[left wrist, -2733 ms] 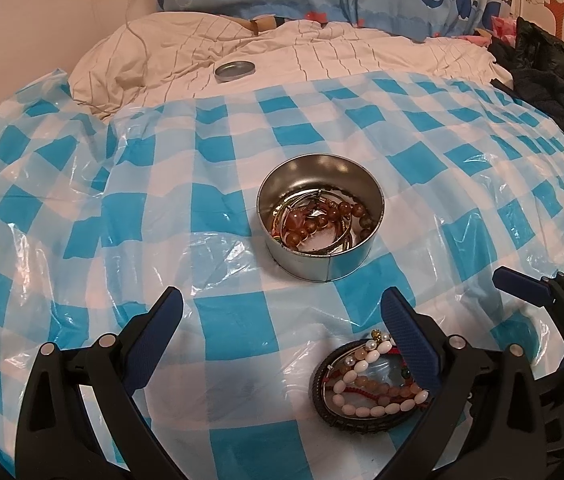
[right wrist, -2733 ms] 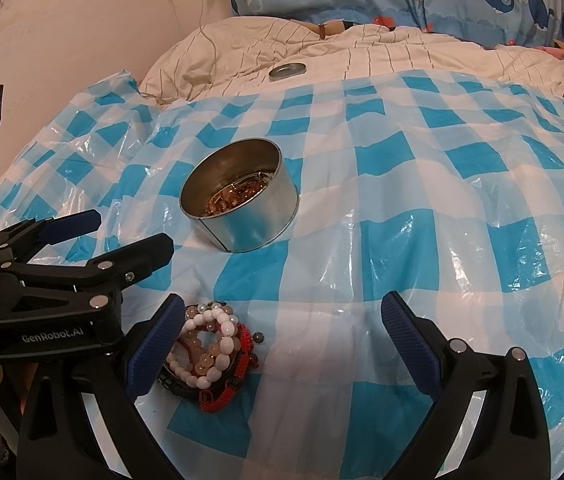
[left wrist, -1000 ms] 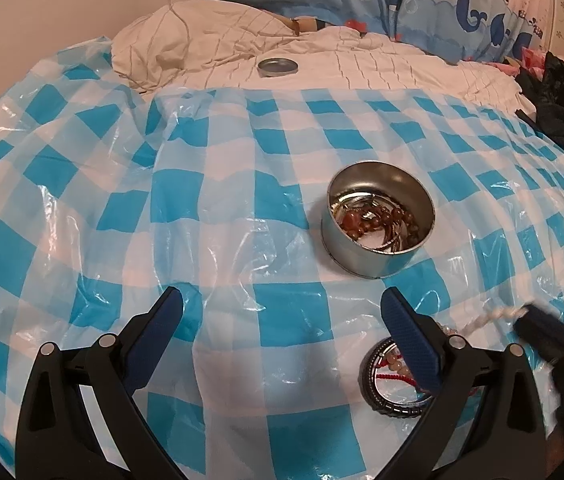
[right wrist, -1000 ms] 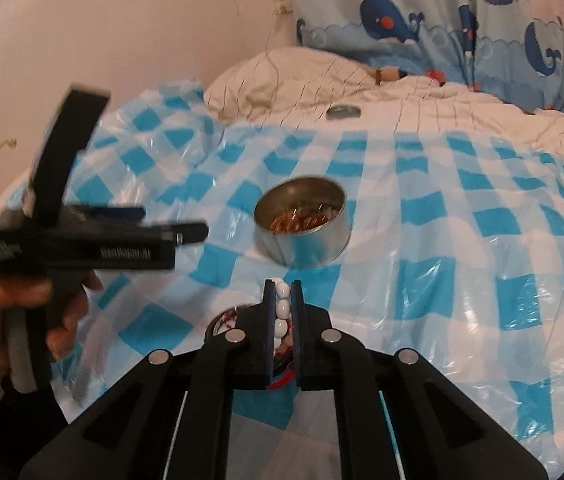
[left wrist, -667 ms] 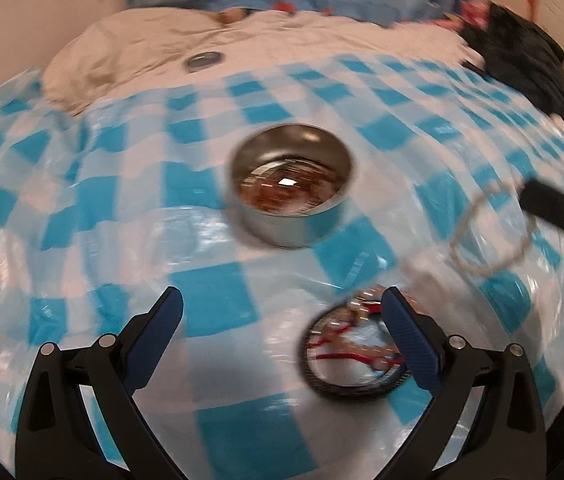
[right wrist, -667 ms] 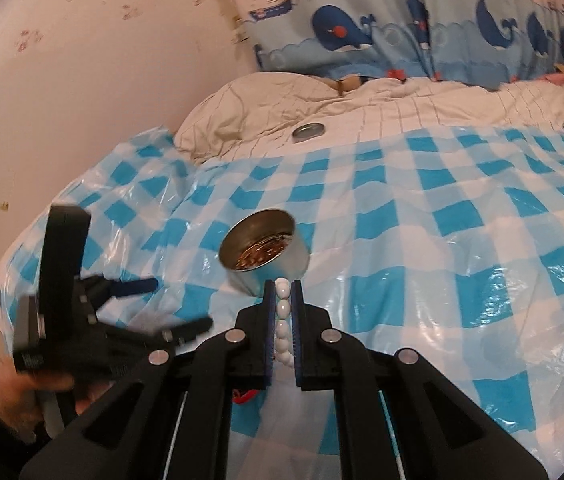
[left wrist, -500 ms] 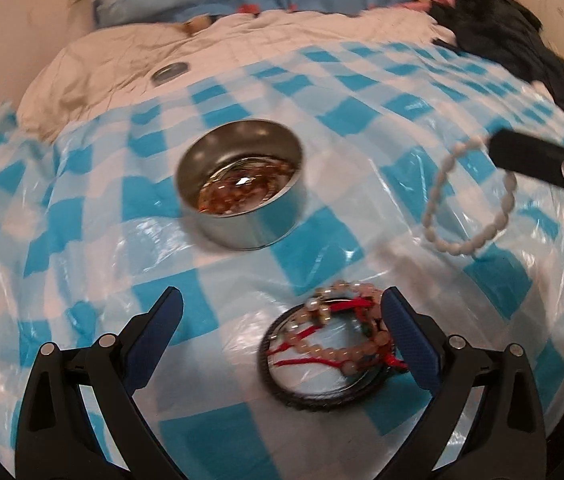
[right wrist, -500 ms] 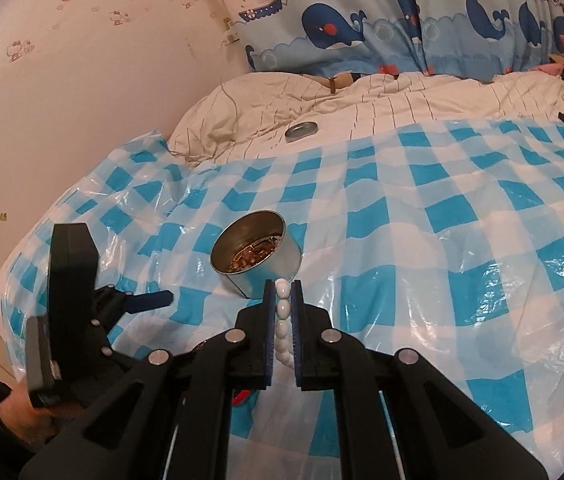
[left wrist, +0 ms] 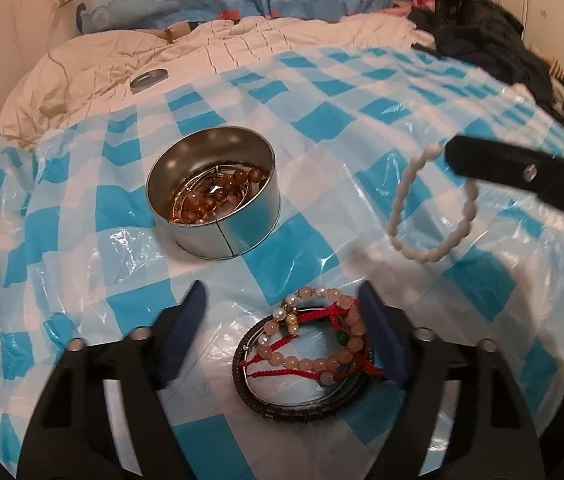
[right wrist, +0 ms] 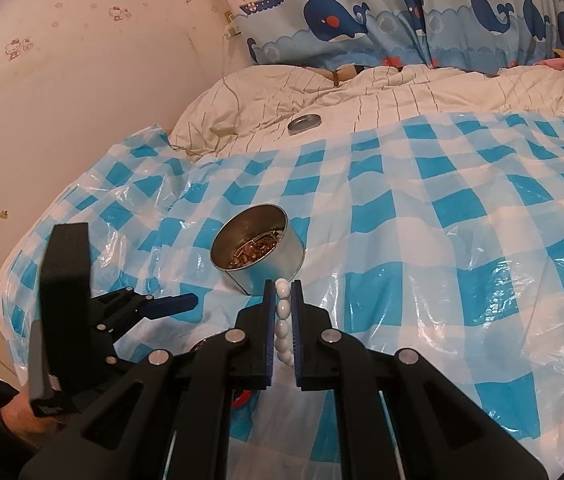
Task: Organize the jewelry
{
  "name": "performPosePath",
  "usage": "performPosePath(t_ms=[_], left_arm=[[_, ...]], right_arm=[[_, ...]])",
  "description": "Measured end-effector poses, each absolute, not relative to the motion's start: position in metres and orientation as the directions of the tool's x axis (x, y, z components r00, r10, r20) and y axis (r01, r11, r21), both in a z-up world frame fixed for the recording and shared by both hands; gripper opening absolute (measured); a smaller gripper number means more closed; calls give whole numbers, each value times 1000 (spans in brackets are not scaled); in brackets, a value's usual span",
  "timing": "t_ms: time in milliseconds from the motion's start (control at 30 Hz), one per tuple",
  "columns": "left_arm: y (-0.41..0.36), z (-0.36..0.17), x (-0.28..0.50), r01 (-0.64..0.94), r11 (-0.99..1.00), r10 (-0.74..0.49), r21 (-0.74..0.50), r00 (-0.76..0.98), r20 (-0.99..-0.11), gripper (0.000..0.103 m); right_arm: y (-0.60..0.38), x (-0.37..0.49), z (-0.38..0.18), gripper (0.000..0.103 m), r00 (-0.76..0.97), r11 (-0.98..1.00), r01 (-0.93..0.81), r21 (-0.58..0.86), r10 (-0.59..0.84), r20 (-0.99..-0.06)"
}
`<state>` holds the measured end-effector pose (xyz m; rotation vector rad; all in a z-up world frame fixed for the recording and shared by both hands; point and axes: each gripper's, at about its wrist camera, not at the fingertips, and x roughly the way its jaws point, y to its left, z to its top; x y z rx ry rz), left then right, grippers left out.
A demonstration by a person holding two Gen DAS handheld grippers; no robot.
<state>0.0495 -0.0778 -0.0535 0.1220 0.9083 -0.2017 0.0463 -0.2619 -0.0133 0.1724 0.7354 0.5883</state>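
Observation:
A round metal tin (left wrist: 214, 204) (right wrist: 258, 256) with brown beads and bangles inside stands on the blue-checked plastic sheet (left wrist: 82, 240). In front of it lies a pile of bracelets (left wrist: 306, 352): pink beads, red cords and a black ring. My left gripper (left wrist: 281, 292) (right wrist: 170, 304) straddles this pile and its jaws are closing. The right pad is at the pile's edge and the left pad stands apart. My right gripper (right wrist: 283, 292) (left wrist: 522, 172) is shut on a white bead bracelet (right wrist: 283, 308) (left wrist: 430, 216), which hangs in the air to the right of the tin.
A flat metal lid (left wrist: 148, 78) (right wrist: 304, 123) lies on the cream quilt behind the sheet. Dark clothing (left wrist: 482, 40) is heaped at the far right. A whale-print curtain (right wrist: 402, 20) and a pale wall close off the back and left.
My right gripper lifted the white bracelet off the pile and now holds it up beside the tin. The left gripper swung over the pile and its jaws have narrowed.

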Motion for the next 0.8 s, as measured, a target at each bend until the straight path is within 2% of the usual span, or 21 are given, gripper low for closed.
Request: performPosePath(t_ms=[67,167,200,300,333,367,433,533,600,667,733,800], left_arm=[[-75,-55,51,230,973,-134,2,577,-806,42],[-74,-58,52,244,970,-137,4,556,-820,24],[-75,-58,52,247,969,-138,5,555,-820,23],[-76,-58,52,258,966,-153,-5,556,-817,24],[-77,-59,53,259,966,-152,-3,556,-817,28],[-77,-60,54,256,967,-146,2,559,-816,42],[-78,-61,54,251,968,-139,13,575,-807,52],[-78,-63,57,257,967,-157,-6,570,-806,51],[-78,-63,58,265,964,-170,-17,564,-808,39],[-80,-62,58,278,960,-174,-16,556,-813,16],[-82,-61,57,291,957,-169,0,554,-815,2],[-80,-58,55,296,955,-186,-18,549,-815,0]], right_arm=[[-261,47,-15,8,587,826,-444,348,561,-583],[-260,48,-16,8,585,826,-445,347,561,-586],[-259,48,-16,8,585,826,-444,348,561,-586],[-259,48,-16,8,584,826,-444,349,561,-586],[-259,48,-16,8,584,825,-445,347,562,-586],[-259,49,-16,8,584,825,-445,348,562,-586],[-259,49,-18,8,581,825,-446,348,562,-588],[-258,50,-19,8,581,825,-446,348,563,-589],[-258,50,-19,8,579,825,-446,349,562,-590],[-257,51,-21,8,577,824,-445,349,563,-592],[-257,51,-22,8,577,824,-446,349,563,-591],[-257,51,-21,8,577,824,-446,349,563,-592]])
